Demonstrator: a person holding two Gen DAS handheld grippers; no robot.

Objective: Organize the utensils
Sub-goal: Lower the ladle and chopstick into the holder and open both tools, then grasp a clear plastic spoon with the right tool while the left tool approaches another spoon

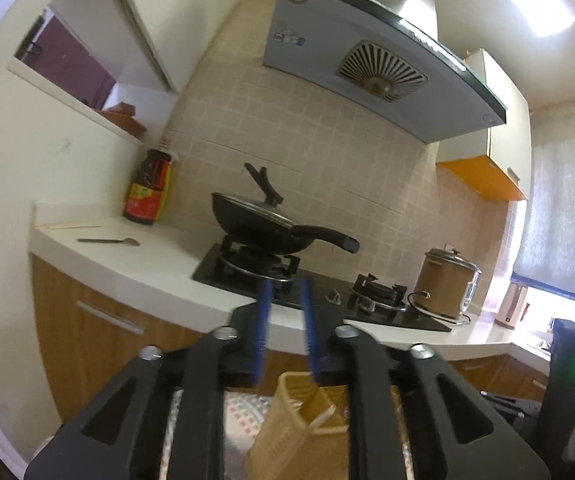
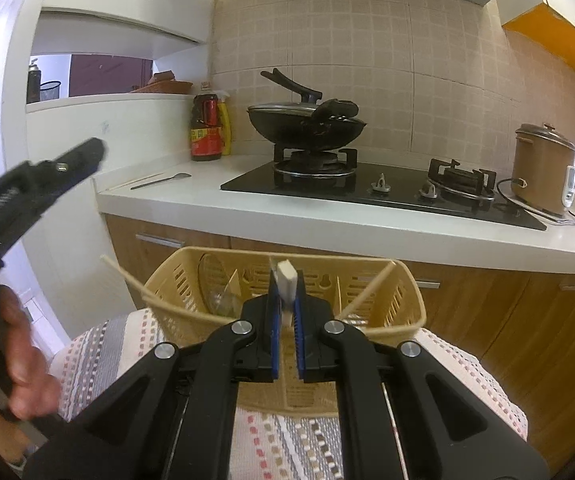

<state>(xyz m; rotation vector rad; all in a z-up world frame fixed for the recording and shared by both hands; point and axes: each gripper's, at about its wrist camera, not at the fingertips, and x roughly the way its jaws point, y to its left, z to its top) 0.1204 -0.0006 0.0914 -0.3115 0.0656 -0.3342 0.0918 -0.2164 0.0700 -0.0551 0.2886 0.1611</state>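
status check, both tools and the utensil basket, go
Left tool open, empty, raised toward the stove. Right tool shut on white utensil handle above the yellow basket. Nothing blocking the basket.

Black gripper (image 2: pixel 285 300) frame, blue ribbed jaws, silver screws.

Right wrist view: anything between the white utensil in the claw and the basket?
Nothing visible. The right claw grips the white utensil directly over the open basket. The chopsticks lean at the basket's left end and the divider stands to the right, both beside the path.
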